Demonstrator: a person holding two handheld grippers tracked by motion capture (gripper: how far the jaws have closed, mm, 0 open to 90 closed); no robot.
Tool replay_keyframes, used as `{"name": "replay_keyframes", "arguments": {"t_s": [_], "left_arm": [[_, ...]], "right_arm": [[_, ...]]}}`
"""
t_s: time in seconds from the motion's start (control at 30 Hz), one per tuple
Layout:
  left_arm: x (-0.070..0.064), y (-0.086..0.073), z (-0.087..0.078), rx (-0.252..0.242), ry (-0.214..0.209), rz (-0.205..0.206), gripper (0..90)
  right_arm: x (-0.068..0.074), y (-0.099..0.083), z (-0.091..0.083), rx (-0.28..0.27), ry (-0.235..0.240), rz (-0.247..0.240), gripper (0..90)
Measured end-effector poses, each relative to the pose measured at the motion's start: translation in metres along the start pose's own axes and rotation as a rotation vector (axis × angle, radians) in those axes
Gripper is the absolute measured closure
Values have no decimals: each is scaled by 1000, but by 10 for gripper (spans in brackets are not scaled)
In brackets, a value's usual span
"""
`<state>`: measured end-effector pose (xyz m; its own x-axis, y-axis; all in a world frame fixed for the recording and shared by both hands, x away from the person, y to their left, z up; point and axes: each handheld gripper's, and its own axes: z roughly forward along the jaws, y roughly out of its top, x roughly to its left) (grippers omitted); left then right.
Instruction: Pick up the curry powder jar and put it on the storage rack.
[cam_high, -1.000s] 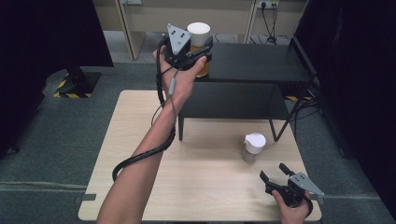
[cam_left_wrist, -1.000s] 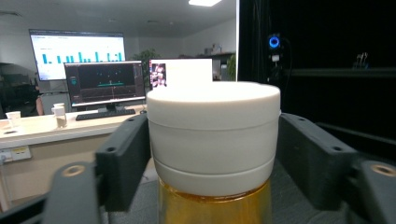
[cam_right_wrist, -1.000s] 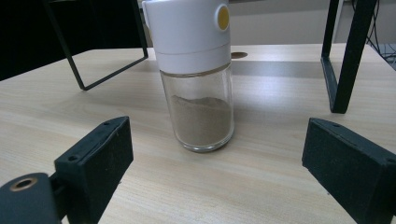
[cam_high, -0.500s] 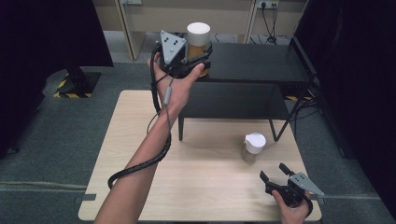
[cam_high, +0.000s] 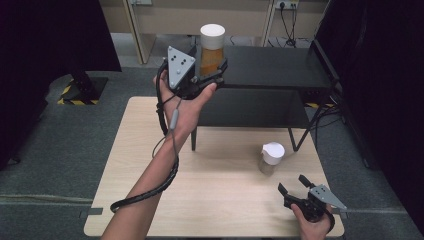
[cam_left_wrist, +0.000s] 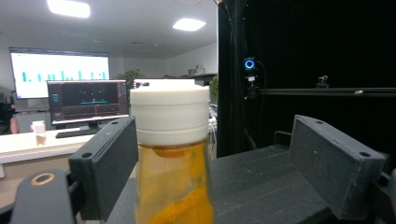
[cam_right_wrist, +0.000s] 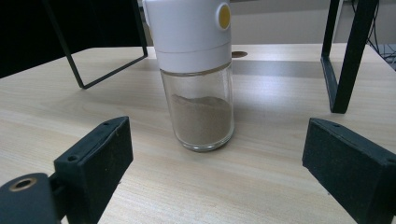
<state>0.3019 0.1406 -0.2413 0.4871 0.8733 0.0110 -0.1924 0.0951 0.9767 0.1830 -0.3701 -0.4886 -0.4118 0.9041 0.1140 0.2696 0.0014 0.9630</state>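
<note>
Standing on the black shelf near the top centre of the high view, the orange spice jar with its white cap sits between the jaws of the left gripper. Those jaws are spread wide; in the left gripper view one pad lies just beside the glass and the other is well apart. At the lower right, the right gripper rests wide open on the wooden table, near the brown spice jar and holding nothing.
</note>
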Motion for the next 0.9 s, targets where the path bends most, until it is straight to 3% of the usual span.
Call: {"name": "replay_keyframes", "arguments": {"t_s": [0.27,0.9], "left_arm": [[-2,-14,-16,-17,-20,-5,152],[-7,-53,-55,-3,-46,4,152]], "right_arm": [[0,0,0,1,0,-1,86],[1,1,0,6,0,-6,87]]}}
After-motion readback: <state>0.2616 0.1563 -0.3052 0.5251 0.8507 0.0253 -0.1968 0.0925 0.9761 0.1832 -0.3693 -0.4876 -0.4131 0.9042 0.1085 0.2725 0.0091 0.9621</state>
